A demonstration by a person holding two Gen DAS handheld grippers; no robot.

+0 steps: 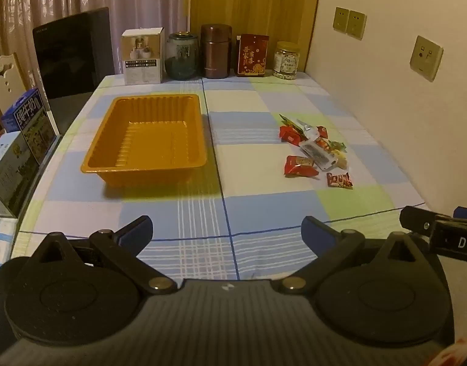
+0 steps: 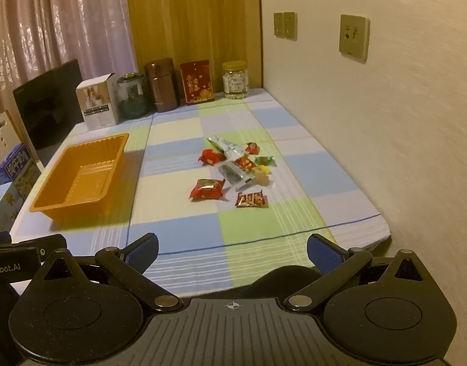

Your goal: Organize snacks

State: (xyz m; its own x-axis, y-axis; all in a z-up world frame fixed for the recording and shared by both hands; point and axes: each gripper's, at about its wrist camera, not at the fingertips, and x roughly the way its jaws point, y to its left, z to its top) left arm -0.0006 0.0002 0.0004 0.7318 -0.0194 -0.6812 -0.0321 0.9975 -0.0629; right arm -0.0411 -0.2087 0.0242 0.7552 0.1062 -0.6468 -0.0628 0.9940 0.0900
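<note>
An empty orange plastic tray (image 1: 117, 164) (image 2: 41, 204) sits on the checked tablecloth, left of centre. A loose pile of wrapped snacks (image 1: 314, 149) (image 2: 236, 174) lies to its right: several red packets, a clear packet with dark contents, green and yellow sweets. One red packet (image 2: 207, 189) and a small dark red one (image 2: 251, 199) lie nearest me. My left gripper (image 1: 227, 235) is open and empty over the table's near edge, facing the tray. My right gripper (image 2: 232, 251) is open and empty at the near edge, facing the snacks.
Along the back edge stand a white box (image 1: 142, 56), a green glass jar (image 1: 182, 56), a brown canister (image 1: 215, 52), a red tin (image 1: 252, 55) and a clear jar (image 1: 287, 60). Milk cartons (image 1: 29, 122) stand off the left. A wall (image 1: 386, 91) with sockets bounds the right side.
</note>
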